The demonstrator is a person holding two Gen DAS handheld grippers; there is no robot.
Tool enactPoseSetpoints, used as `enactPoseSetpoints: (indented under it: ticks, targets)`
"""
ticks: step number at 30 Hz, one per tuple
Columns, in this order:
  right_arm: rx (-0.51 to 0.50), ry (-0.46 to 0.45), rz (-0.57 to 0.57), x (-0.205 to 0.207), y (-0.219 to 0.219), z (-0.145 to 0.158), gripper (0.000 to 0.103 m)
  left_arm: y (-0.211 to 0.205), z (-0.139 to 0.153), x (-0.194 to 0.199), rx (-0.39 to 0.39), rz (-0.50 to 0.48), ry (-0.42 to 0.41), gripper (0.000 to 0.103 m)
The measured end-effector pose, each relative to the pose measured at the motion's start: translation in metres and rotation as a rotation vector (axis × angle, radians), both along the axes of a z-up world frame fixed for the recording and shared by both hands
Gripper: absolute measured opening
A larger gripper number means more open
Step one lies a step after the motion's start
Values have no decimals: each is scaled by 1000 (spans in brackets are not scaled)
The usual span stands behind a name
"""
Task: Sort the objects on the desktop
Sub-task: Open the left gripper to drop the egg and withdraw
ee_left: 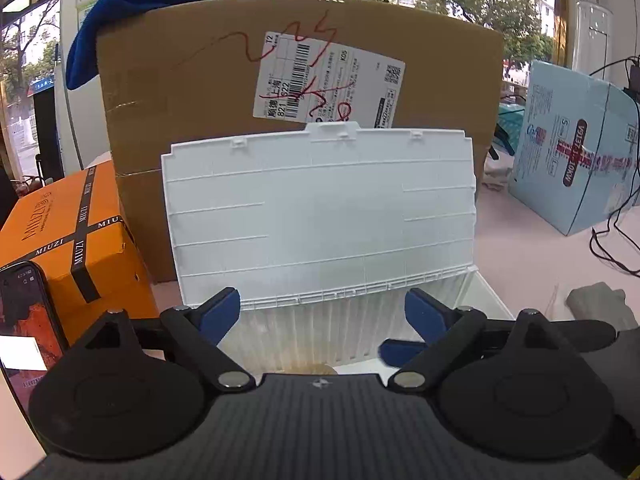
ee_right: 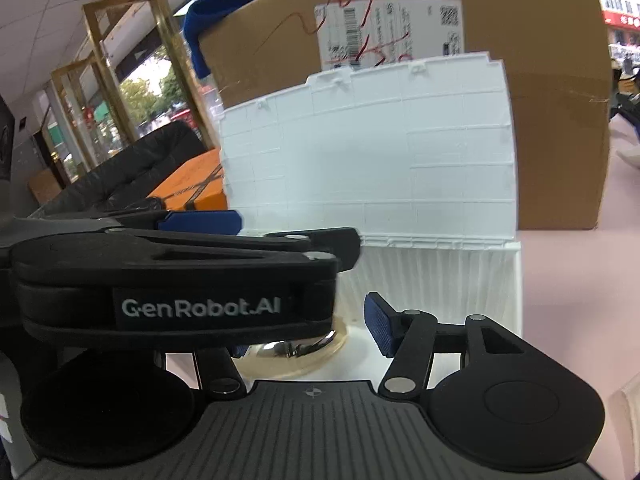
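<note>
A white plastic storage box [ee_left: 486, 292] stands on the pink desk with its lid [ee_left: 320, 212] upright against a cardboard carton. My left gripper [ee_left: 322, 316] hovers open over the box's inside, nothing between its blue pads. A tan tape roll [ee_right: 296, 362] lies on the box floor; its rim also peeks out as the tape roll [ee_left: 316, 368] under the left gripper. My right gripper [ee_right: 308, 340] is open, its fingers either side of the roll with a gap at the right pad [ee_right: 378, 330]. The left gripper [ee_right: 296, 230] crosses in front and hides the right gripper's left finger.
Behind the lid rises a big cardboard carton [ee_left: 180, 80] with a blue cloth [ee_left: 132, 4] on top. An orange box [ee_left: 72, 232] and a phone [ee_left: 24, 320] sit at the left. A pale blue box [ee_left: 572, 152] and black cables [ee_left: 616, 240] are at the right.
</note>
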State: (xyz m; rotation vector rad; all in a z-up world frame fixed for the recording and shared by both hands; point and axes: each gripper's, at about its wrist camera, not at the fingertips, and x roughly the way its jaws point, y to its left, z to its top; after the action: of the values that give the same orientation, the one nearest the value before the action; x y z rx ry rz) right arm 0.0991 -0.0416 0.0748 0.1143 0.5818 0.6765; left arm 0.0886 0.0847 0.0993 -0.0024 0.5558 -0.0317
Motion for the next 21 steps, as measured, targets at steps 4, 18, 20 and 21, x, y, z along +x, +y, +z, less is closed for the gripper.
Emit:
enactPoseSetpoints:
  ticks: [4, 18, 20, 21]
  targets:
    - [31, -56, -27, -3, 0, 4, 93, 6, 9, -8, -43, 15, -65, 103]
    - [95, -308, -244, -23, -21, 14, 102, 4, 18, -28, -87, 37, -238, 103]
    - [99, -343, -285, -25, -20, 12, 102, 2, 17, -31, -96, 38, -272, 103]
    - [96, -360, -308, -26, -20, 10, 102, 0, 15, -33, -95, 44, -297, 103]
